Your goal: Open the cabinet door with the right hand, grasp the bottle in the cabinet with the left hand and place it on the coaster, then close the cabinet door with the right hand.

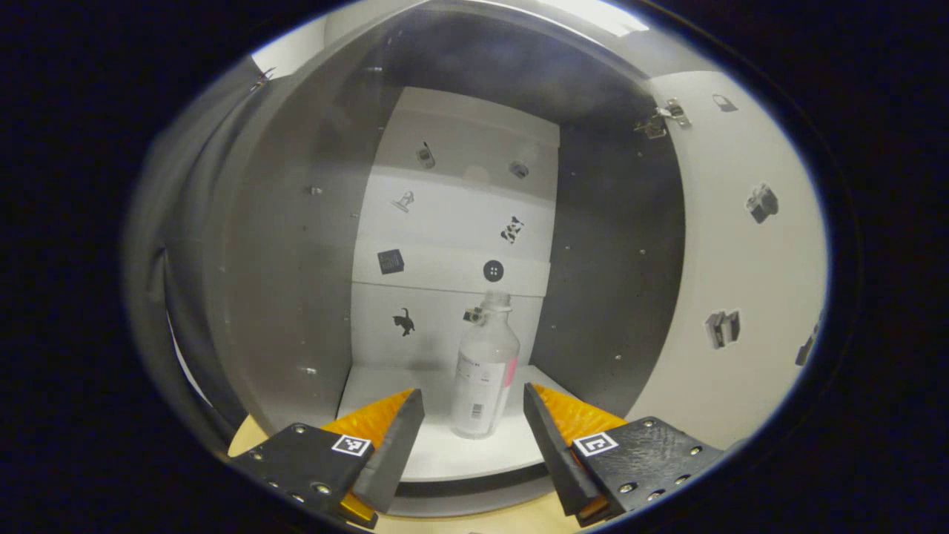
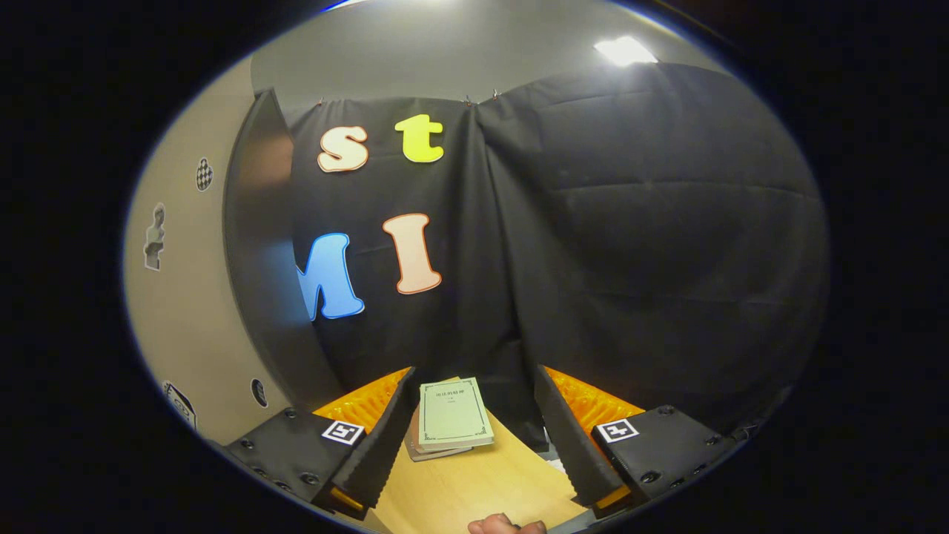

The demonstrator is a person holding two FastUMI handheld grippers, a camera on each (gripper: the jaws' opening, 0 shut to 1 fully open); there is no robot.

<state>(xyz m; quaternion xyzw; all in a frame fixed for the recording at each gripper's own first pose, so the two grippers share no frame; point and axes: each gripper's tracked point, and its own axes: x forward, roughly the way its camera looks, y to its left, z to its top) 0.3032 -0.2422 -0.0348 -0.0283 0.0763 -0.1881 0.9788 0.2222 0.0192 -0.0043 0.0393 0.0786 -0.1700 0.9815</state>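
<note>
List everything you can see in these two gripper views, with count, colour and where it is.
cabinet: one, grey walls, white back panel, open in front of the left gripper
cabinet door: one, pale, swung open at right
bottle: one, clear with white cap, upright on the cabinet's white shelf
stickers: several, dark, on back panel and door
booklets: small stack, pale green on top, on the wooden table
left gripper: open, bottle just beyond the fingers
right gripper: open, over the table
hand: one, bottom edge of right gripper view
</note>
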